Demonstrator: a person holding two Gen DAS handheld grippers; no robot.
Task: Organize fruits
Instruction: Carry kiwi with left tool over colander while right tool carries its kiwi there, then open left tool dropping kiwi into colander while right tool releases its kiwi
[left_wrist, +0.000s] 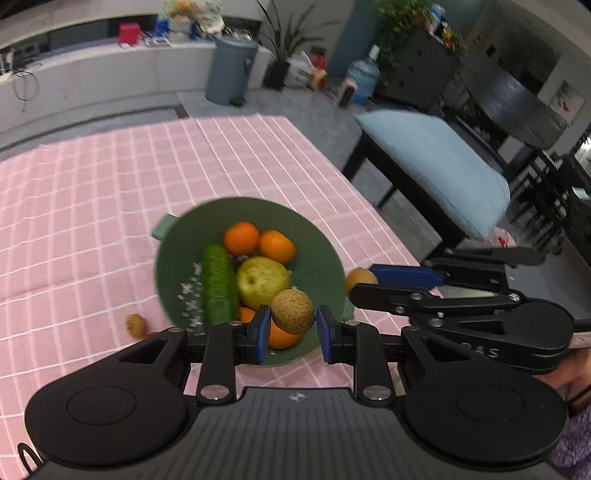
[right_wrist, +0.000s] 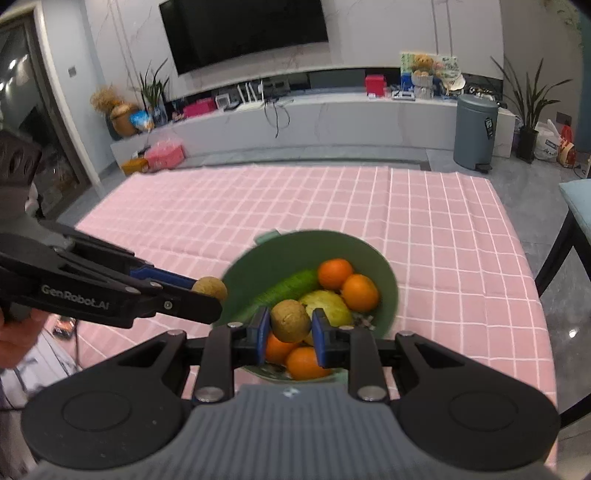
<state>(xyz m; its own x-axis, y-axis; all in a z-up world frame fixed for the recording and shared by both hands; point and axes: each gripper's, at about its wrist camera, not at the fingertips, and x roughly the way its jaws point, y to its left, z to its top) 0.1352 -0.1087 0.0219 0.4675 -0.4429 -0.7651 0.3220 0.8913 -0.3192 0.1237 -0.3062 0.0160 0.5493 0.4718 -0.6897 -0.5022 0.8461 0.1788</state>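
A green bowl (left_wrist: 173, 258) (right_wrist: 280, 254) stands on the pink checked cloth. It holds several oranges (left_wrist: 242, 238) (right_wrist: 334, 273), a green cucumber (left_wrist: 218, 288) (right_wrist: 291, 286) and a yellow-green pear (left_wrist: 260, 282) (right_wrist: 328, 306). My left gripper (left_wrist: 293, 326) (right_wrist: 212, 295) is shut on a brown round fruit (left_wrist: 293, 312) (right_wrist: 210, 290), held over the bowl's near rim. Coming in from the right, my right gripper (right_wrist: 290, 330) (left_wrist: 360, 286) is shut on a second brown fruit (right_wrist: 290, 320) (left_wrist: 359, 280) at the bowl's edge. Another small brown fruit (left_wrist: 136, 325) lies on the cloth left of the bowl.
The table (right_wrist: 461, 229) ends at the right, where a chair with a light blue cushion (left_wrist: 443, 162) stands close by. A grey bin (right_wrist: 474, 129) and potted plants (right_wrist: 528, 110) are on the floor beyond. A hand (right_wrist: 14, 339) grips the left tool.
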